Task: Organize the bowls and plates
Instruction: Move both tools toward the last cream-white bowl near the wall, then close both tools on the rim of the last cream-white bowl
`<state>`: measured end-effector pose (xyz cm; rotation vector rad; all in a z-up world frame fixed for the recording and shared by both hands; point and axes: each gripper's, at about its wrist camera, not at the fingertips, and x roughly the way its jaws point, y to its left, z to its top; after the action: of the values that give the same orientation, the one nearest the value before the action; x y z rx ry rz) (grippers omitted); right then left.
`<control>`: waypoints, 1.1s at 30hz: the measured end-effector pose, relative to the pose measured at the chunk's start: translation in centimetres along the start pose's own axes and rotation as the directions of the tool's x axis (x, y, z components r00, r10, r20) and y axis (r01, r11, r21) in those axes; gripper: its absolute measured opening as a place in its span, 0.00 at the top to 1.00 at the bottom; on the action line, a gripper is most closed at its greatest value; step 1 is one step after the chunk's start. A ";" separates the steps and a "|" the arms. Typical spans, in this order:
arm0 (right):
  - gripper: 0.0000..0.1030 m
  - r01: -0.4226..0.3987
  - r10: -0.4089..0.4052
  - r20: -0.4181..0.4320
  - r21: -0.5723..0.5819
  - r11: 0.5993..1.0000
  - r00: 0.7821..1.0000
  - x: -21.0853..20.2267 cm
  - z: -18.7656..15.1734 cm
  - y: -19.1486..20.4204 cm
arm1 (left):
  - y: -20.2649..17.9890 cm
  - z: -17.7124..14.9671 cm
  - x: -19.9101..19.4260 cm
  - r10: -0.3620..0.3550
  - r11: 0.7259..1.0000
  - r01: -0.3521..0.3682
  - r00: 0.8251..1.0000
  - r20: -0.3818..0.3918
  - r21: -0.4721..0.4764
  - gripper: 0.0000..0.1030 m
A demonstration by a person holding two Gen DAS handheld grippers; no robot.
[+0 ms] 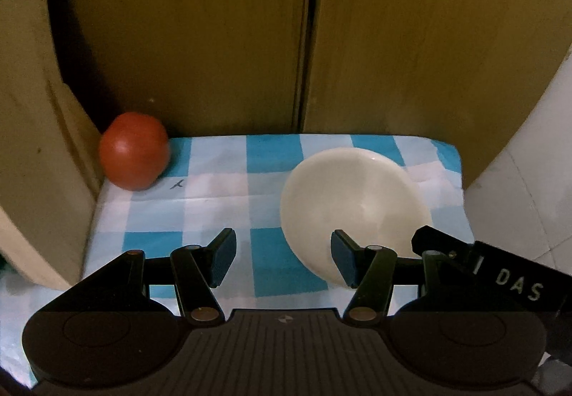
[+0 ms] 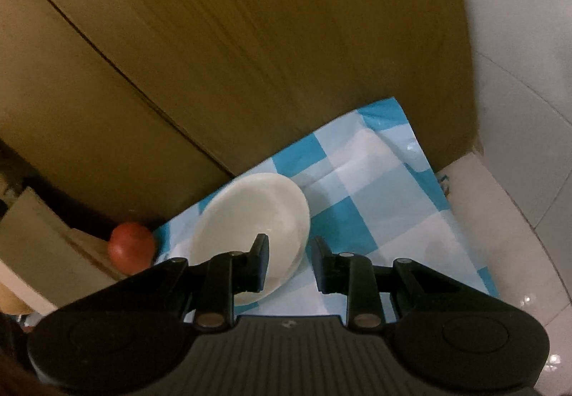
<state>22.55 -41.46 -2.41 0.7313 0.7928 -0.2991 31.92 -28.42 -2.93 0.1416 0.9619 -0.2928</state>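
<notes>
surface under blue-and-white checked cloth [image 1: 221,203], wooden panels [image 1: 200,31] behind. red tomato [image 1: 134,150] at far left corner, well apart from white bowl [image 1: 352,203] on the cloth's right half. left tongs [image 1: 282,258] released wide, empty. right tongs [image 2: 289,262] spread, straddling the bowl's near rim, not clenched.

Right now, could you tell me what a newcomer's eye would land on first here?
The white bowl on the blue-checked cloth, straddled at its rim by the open right gripper. Next the red tomato in the cloth's far left corner. The left gripper hovers open in front.
</notes>
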 end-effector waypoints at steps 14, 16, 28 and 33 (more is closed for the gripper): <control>0.88 -0.046 0.048 -0.042 0.036 0.998 0.998 2.7 -0.1 -0.8 | -0.9 -0.2 3.3 0.012 0.997 -0.008 0.999 -0.050 0.077 0.65; 0.89 -0.052 0.055 -0.048 0.043 0.998 0.997 2.6 -0.1 -1.0 | -1.1 -0.3 3.1 0.011 0.996 -0.006 0.998 -0.055 0.088 0.68; 0.89 -0.097 0.097 -0.015 -0.008 0.995 0.995 -1.0 -0.5 1.4 | -0.6 -0.7 -1.3 0.039 0.993 -0.042 0.999 0.027 0.112 0.66; 0.89 -0.117 0.117 0.000 -0.025 0.993 0.993 -2.9 -0.8 2.7 | -0.1 -1.0 -3.5 0.045 0.993 -0.051 0.997 0.058 0.107 0.66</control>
<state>21.48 -39.01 0.59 0.7506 0.7481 -0.1831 29.27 -27.61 -0.62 0.2548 0.8863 -0.3034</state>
